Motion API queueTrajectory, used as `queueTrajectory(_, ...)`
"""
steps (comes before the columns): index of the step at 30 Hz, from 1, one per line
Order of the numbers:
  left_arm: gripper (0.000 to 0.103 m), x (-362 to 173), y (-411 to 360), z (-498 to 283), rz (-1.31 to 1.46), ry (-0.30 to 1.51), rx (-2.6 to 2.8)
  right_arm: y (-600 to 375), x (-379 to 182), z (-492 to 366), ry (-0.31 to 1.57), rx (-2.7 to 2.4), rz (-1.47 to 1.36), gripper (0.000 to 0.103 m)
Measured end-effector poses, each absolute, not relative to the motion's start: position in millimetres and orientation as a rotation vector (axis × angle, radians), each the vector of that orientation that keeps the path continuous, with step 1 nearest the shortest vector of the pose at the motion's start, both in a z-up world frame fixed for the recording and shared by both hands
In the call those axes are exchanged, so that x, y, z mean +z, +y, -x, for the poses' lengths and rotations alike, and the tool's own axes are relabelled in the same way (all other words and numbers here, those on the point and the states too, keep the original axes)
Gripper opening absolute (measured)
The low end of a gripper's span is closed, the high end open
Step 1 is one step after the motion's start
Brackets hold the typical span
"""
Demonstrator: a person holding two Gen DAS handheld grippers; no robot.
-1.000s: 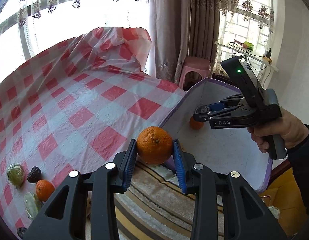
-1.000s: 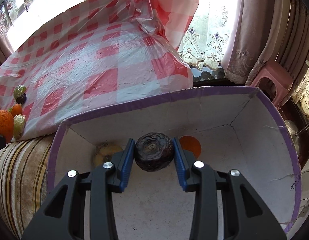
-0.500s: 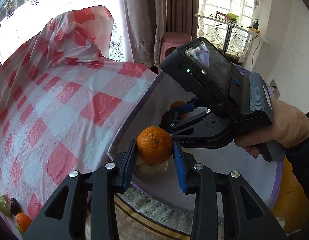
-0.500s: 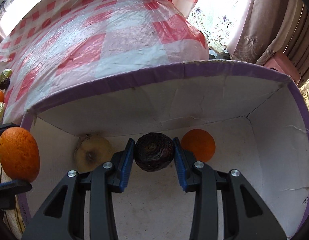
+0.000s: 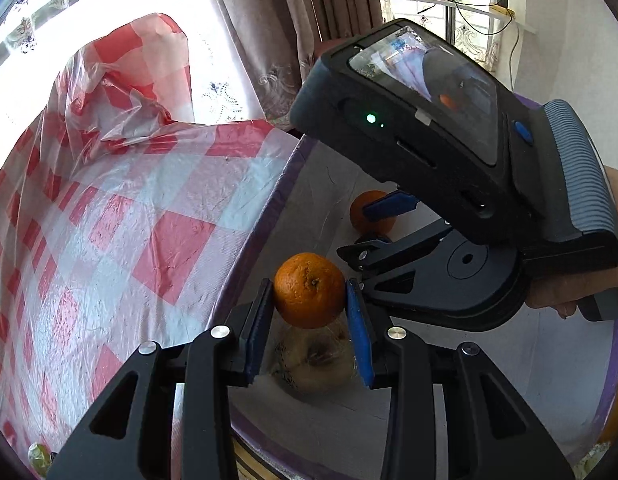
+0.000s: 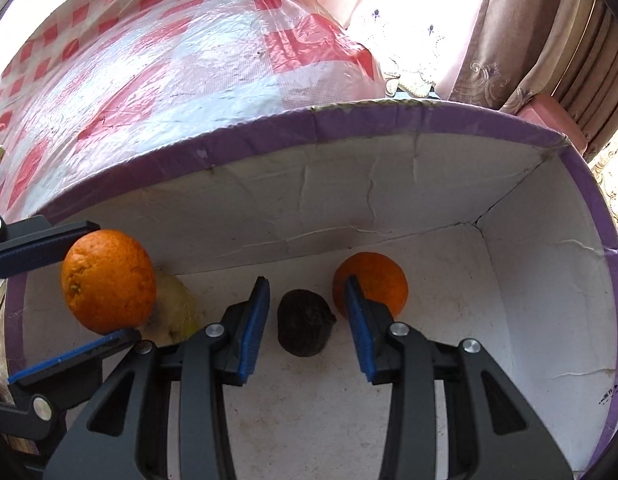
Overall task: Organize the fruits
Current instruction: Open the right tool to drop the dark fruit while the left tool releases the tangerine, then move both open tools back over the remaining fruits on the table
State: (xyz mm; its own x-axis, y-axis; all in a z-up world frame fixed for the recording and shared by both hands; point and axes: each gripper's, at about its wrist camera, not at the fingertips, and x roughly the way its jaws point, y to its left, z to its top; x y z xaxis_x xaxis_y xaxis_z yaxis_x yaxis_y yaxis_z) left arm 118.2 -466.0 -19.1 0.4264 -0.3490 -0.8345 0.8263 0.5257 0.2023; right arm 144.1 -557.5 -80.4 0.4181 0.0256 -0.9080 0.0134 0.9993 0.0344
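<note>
My left gripper is clamped on a mandarin, one blue pad on each flank, holding it above the inside of the purple-rimmed box. It reads as light, with a loose, yielding peel; I judge a grip across the widest part is right, firm enough to hold but not so hard as to bruise. Directly under it, at 6 o'clock, lies a pale wrapped fruit, which looks soft and slippery in its film. My right gripper stands with its pads slightly apart from the dark wrinkled fruit now resting on the box floor between them, neither pad visibly pressing it. That one looks small, leathery and tough, unlikely to roll far. At its 2 o'clock, touching or nearly touching the right pad in this view, sits a second orange against the far wall. Beyond the box at 11 o'clock the surface wears a red-and-white checked plastic cover, crinkled and glossy. More fruit waits at its far left edge. Curtains and bright windows close the room, with a pink stool at 2 o'clock
</note>
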Motion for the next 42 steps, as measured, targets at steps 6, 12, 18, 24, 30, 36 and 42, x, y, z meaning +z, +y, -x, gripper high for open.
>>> queueTrajectory(6,0.035,-26.8,-471.1,-123.0,-0.697,0.832,-0.798,-560.2,-79.3,-145.4,1.135,0.001,-0.039,0.041)
queueTrajectory(12,0.037,-30.6,-474.1,-123.2,-0.718,0.825,-0.791,-565.4,-73.7,-142.4,1.118,-0.061,-0.018,0.058)
queueTrajectory(18,0.041,-27.1,-471.3,-124.4,-0.694,0.816,-0.79,-574.0,-68.5,-140.5,1.103,-0.09,-0.025,0.065)
queueTrajectory(24,0.044,-21.2,-464.3,-131.6,-0.632,0.821,-0.806,-585.7,-57.7,-134.9,1.082,-0.131,-0.045,0.073)
queueTrajectory(30,0.044,-8.1,-453.9,-130.3,-0.567,0.79,-0.817,-587.9,-47.2,-128.1,1.063,-0.146,-0.04,0.073)
queueTrajectory(36,0.049,12.3,-435.3,-127.8,-0.484,0.74,-0.798,-575.6,-27.2,-113.2,1.0,-0.148,-0.051,0.074)
queueTrajectory(42,0.058,34.1,-406.8,-118.1,-0.407,0.681,-0.76,-563.0,1.6,-97.6,0.904,-0.155,-0.096,0.076)
